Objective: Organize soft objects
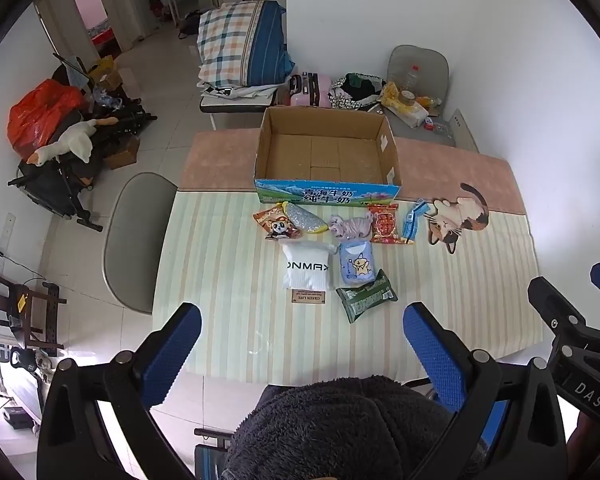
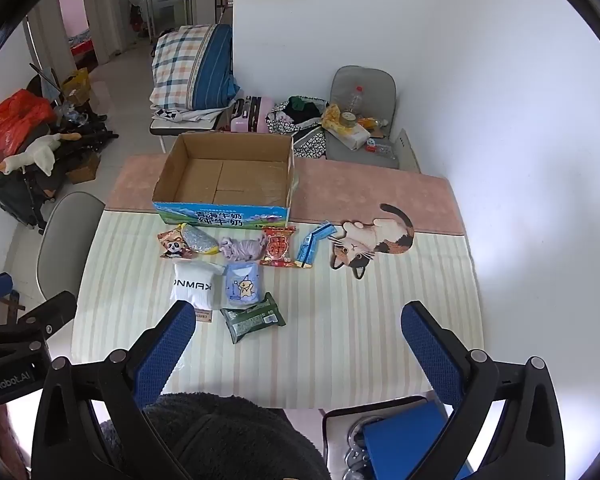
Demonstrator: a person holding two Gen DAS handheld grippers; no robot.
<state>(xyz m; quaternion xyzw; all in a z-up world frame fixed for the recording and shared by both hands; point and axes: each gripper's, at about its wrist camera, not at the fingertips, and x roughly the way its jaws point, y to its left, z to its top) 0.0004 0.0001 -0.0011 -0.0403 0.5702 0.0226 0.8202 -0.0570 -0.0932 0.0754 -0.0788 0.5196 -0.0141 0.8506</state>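
Both grippers, left gripper (image 1: 302,344) and right gripper (image 2: 298,340), hung spread wide, holding nothing, near the worktop (image 1: 228,320); cardboard box (image 1: 328,152) sat far.

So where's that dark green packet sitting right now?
In both views the green packet lies on the striped table mat, nearest the person, just below the light blue pouch and right of the white sock.

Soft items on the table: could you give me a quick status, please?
Both grippers, left and right, open, empty, above table edge. Box empty; packets, white sock unsorted before it. Nothing in the way.
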